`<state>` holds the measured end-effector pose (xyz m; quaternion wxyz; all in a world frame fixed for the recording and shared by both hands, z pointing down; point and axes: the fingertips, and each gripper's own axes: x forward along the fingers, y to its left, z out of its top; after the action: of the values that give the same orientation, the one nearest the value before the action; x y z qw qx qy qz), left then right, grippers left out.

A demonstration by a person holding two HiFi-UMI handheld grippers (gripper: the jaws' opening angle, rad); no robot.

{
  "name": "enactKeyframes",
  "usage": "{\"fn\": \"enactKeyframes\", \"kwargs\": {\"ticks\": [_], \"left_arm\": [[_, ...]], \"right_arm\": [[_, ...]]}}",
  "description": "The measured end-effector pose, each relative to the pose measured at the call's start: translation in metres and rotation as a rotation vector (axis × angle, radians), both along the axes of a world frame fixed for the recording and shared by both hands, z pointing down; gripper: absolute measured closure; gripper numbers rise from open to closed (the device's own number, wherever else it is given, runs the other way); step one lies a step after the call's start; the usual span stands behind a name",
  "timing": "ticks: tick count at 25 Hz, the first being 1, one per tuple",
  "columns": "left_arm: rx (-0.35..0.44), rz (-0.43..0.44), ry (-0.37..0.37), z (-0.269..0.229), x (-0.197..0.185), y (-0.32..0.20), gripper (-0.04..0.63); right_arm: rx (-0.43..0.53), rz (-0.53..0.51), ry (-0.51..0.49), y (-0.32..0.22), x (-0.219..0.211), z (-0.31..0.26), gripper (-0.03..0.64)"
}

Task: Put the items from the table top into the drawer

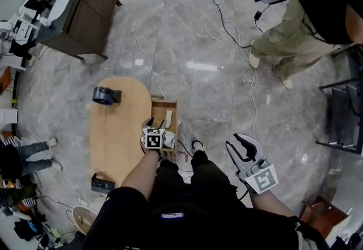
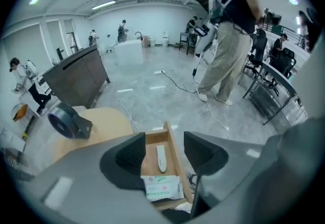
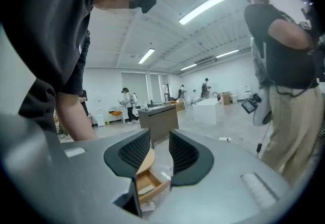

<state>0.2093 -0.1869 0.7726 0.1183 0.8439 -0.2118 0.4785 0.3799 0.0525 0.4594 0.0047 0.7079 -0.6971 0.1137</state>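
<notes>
White packet (image 2: 161, 186) — lower edge hidden behind the left tool (image 2: 163, 148).

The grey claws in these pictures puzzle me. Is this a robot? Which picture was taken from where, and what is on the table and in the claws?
There is no robot here. A person holds a hand tool with a two-jaw claw in each hand. The head view comes from a camera on that person's head, looking steeply down. The left gripper view and the right gripper view come from a camera riding on each tool, looking along its jaws. The left claw hangs above an open wooden drawer, which contains a slim white item and a white packet. The right claw is held out over the floor. Both claws have their jaws apart with nothing between them. On the oval wooden table stand a small round dark device, perhaps a fan, and a dark box.
</notes>
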Motion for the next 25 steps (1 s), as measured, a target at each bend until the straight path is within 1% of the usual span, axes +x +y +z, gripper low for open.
{"fn": "enactKeyframes", "kwargs": {"ticks": [2,3,7,10,13,16,18,21,25], "left_arm": [[0.000,-0.040,0.047,-0.040,0.000,-0.002,0.351],[0.003,-0.045,0.068,-0.061,-0.001,-0.001,0.353],[0.061,-0.019,0.125,-0.127,-0.003,-0.005,0.359],[0.083,-0.030,0.175,-0.166,-0.014,-0.011,0.359],[0.091,-0.037,0.222,-0.205,-0.029,-0.014,0.359],[0.112,-0.028,0.271,-0.245,-0.047,-0.008,0.359],[0.127,-0.038,0.322,-0.274,-0.063,-0.004,0.359],[0.149,-0.079,0.407,-0.316,-0.099,-0.005,0.360],[0.222,-0.125,0.508,-0.366,-0.161,-0.007,0.367]], "right_arm": [[0.034,-0.056,0.021,-0.021,-0.003,-0.023,0.468],[0.043,-0.083,0.031,-0.031,-0.007,-0.034,0.468],[0.094,-0.187,0.078,-0.070,-0.021,-0.068,0.468],[0.129,-0.251,0.078,-0.100,-0.041,-0.083,0.469],[0.099,-0.305,0.066,-0.133,-0.063,-0.086,0.477],[0.068,-0.352,0.019,-0.156,-0.091,-0.091,0.479],[0.080,-0.379,0.007,-0.166,-0.111,-0.096,0.479],[0.115,-0.418,0.023,-0.185,-0.152,-0.116,0.477],[0.149,-0.462,0.027,-0.203,-0.212,-0.135,0.477]]}}
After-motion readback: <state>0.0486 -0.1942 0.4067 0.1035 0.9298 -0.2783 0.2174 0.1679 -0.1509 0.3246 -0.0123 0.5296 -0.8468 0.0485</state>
